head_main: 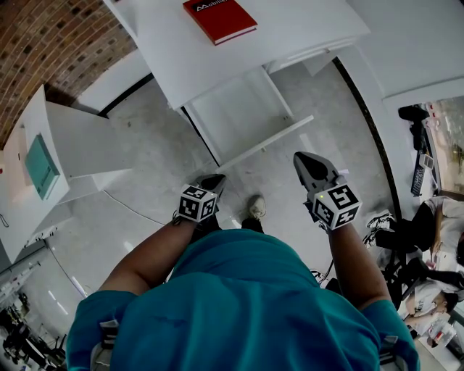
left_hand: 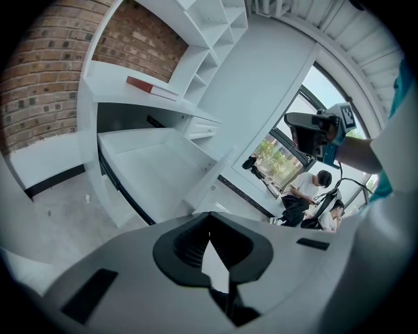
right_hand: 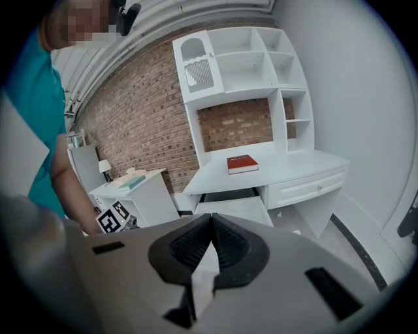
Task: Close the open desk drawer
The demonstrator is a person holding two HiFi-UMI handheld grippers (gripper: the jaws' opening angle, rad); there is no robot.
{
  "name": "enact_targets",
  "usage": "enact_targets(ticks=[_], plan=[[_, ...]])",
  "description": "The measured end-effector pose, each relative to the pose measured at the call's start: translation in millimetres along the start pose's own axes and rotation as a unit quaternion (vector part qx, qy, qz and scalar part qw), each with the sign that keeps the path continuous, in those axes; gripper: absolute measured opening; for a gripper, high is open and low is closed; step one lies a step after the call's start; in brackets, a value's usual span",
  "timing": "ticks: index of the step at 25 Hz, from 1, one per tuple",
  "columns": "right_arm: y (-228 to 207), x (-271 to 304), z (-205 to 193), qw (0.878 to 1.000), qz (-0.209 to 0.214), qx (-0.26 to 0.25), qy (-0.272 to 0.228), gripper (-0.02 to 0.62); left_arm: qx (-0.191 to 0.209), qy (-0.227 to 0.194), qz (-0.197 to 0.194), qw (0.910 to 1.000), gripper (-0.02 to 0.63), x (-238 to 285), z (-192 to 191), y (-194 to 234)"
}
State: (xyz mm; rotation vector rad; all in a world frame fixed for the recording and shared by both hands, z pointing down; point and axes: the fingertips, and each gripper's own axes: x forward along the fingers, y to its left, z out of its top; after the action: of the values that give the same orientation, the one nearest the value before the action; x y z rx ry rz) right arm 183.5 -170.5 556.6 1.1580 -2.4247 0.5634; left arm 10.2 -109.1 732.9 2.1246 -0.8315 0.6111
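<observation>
Floor point(head_main: 156, 156) under left hand-held gripper point(head_main: 216, 180), right hand-held gripper point(head_main: 305, 162): closed, empty.

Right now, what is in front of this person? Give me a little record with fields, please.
Furniture: white desk against a brick wall
Open part: drawer pulled out, looks empty
On top: red book
Left side: left gripper, jaws together, holding nothing
Right side: right gripper, jaws together, holding nothing
Contact: neither gripper touches the drawer
Task status: drawer not yet closed
</observation>
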Motion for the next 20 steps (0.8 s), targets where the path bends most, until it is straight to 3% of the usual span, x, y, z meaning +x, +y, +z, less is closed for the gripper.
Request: enact_targets(ticks=[20], plan=[[3, 11, 6, 1.0, 0.005, -0.003, 0.005, 0.021, -0.026, -0.035, 0.033, 0.9985, 0.015, -4, 36, 42]])
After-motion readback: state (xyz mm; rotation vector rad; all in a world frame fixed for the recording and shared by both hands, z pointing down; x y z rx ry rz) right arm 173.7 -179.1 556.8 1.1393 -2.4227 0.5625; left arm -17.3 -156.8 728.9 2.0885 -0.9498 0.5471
